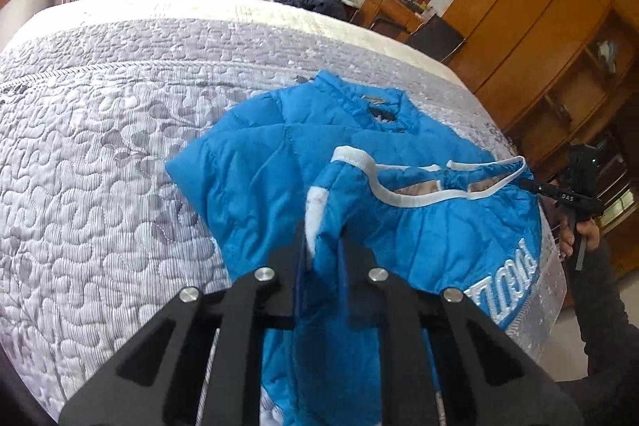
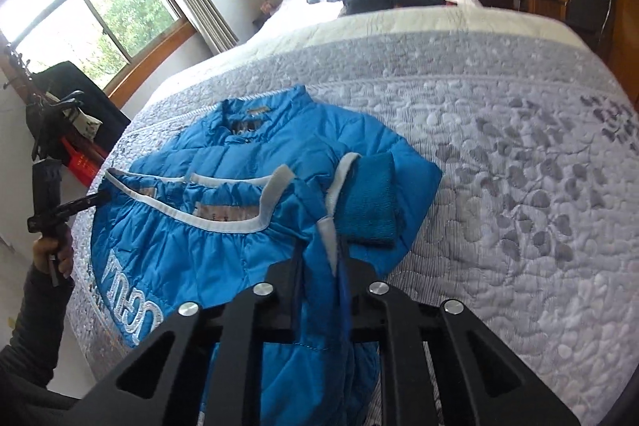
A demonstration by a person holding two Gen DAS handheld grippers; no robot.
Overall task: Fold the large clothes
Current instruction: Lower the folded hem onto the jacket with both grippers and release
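Item: blue jacket (image 1: 279, 162), collar far, lying near the foot of the bed (image 1: 100, 146). My left claw (image 1: 323, 246) and right claw (image 2: 319, 258) each pinch a hem corner, lifted so I can carry the bottom over towards the collar

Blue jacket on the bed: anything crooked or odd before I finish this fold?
Yes. The blue jacket sits askew near the bed's corner, lettered part at the edge. One knit cuff pokes out sideways. Both the left gripper and right gripper are clamped on its hem.
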